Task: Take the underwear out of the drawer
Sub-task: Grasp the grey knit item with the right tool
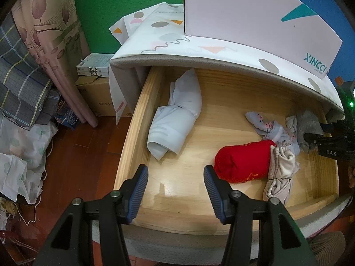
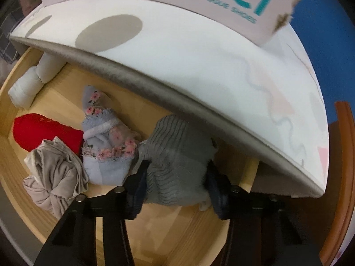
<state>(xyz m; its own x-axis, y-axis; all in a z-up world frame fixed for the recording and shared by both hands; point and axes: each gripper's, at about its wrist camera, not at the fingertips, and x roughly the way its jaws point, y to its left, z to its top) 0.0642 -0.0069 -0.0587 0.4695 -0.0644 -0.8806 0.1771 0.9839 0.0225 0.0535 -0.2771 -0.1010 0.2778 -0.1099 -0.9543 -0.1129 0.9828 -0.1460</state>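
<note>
The wooden drawer (image 1: 137,115) stands pulled out under a patterned top. In it lie a pale blue roll (image 1: 175,122), a red roll (image 1: 241,161), a floral blue piece (image 1: 266,126), a crumpled beige piece (image 1: 281,166) and grey ribbed underwear (image 1: 308,124) at the far right. In the right wrist view my right gripper (image 2: 177,173) is shut on the grey underwear (image 2: 177,141), a pad pressing each side, with the floral piece (image 2: 106,146) and beige piece (image 2: 55,175) to its left. My left gripper (image 1: 176,173) hangs open over the drawer's front, nothing between its fingers.
A cloth-covered cabinet top (image 1: 199,46) overhangs the back of the drawer, close above the grey underwear, and carries a white shoe box (image 1: 255,11). Cardboard boxes (image 1: 97,102), a curtain (image 1: 55,44) and plastic bags (image 1: 24,155) crowd the floor to the left.
</note>
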